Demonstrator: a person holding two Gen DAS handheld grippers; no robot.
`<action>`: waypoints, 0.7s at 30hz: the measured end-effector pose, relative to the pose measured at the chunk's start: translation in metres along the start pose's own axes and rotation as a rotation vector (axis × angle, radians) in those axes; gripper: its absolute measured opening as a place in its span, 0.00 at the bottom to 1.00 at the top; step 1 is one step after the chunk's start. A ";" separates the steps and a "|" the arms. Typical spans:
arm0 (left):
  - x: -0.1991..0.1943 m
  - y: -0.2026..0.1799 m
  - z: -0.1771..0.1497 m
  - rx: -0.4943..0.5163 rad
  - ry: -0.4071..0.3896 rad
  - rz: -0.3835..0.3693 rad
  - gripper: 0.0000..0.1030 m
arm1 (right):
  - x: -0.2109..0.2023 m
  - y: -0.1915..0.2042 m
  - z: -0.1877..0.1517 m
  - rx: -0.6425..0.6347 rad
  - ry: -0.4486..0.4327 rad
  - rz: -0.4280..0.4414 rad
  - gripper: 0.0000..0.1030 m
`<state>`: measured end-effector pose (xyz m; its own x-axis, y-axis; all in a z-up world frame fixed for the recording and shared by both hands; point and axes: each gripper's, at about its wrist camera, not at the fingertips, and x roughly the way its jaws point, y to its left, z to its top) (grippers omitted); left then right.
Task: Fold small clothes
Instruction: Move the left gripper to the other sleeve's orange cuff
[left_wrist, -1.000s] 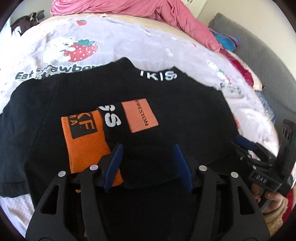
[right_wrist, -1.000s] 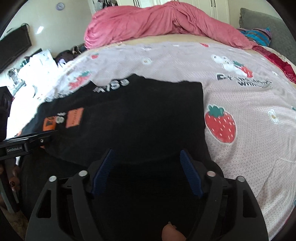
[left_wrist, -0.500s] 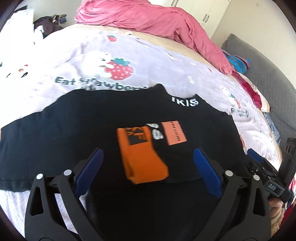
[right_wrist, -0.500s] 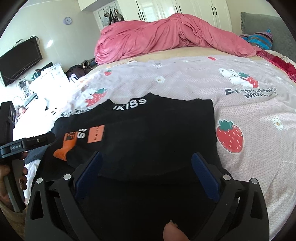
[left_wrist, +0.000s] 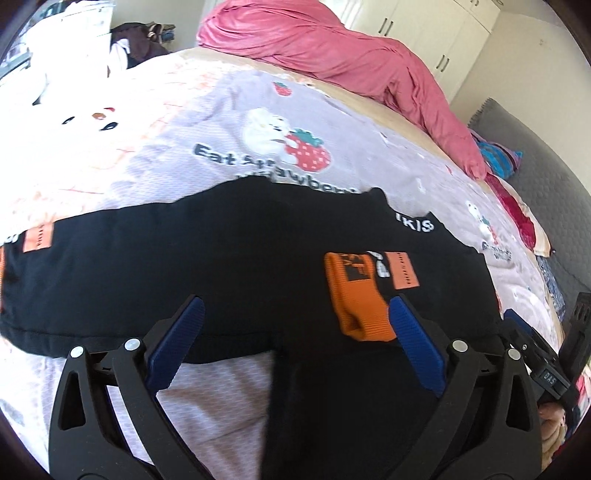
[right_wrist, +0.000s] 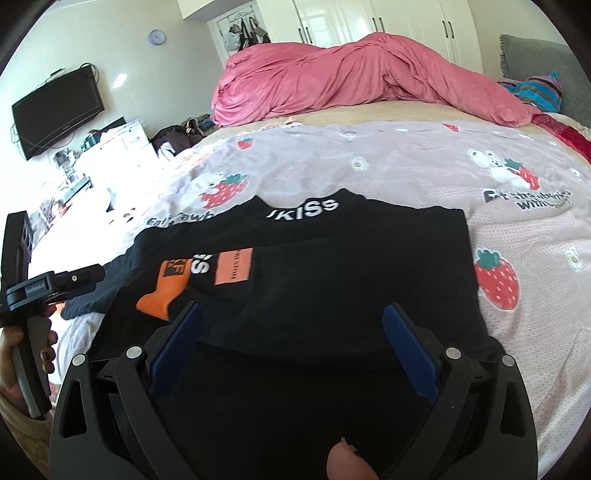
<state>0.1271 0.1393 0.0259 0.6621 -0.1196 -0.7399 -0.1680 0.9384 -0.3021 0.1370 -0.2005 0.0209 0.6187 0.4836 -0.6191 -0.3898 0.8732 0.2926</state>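
A small black shirt (left_wrist: 236, 266) lies flat on the bed; it also shows in the right wrist view (right_wrist: 351, 280). Its right sleeve with an orange cuff (left_wrist: 358, 299) is folded across the body, also seen in the right wrist view (right_wrist: 166, 288). Its left sleeve (left_wrist: 37, 240) lies spread out to the left. My left gripper (left_wrist: 295, 343) is open and empty above the shirt's lower edge. My right gripper (right_wrist: 291, 347) is open and empty above the shirt's lower part. The left gripper's body (right_wrist: 40, 291) shows at the left of the right wrist view.
The bed sheet (right_wrist: 406, 166) is lilac with strawberry and bear prints. A pink duvet (right_wrist: 351, 77) is heaped at the far end. A grey sofa (left_wrist: 546, 192) stands to the right. A TV (right_wrist: 55, 107) and cluttered furniture stand to the left.
Both grippers opened wide, let go of the shirt and drew back and up. The left view swung left, so the spread left sleeve came into sight.
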 end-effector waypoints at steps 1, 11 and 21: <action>-0.003 0.005 -0.001 -0.008 -0.004 0.008 0.91 | 0.000 0.004 0.000 -0.007 0.002 0.005 0.94; -0.019 0.053 -0.011 -0.101 -0.028 0.063 0.91 | 0.002 0.033 0.001 -0.049 0.001 0.048 0.95; -0.040 0.096 -0.019 -0.198 -0.050 0.077 0.91 | 0.006 0.072 0.003 -0.107 0.006 0.094 0.95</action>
<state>0.0709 0.2283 0.0148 0.6762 -0.0297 -0.7361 -0.3559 0.8617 -0.3617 0.1144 -0.1341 0.0404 0.5722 0.5620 -0.5973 -0.5165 0.8127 0.2699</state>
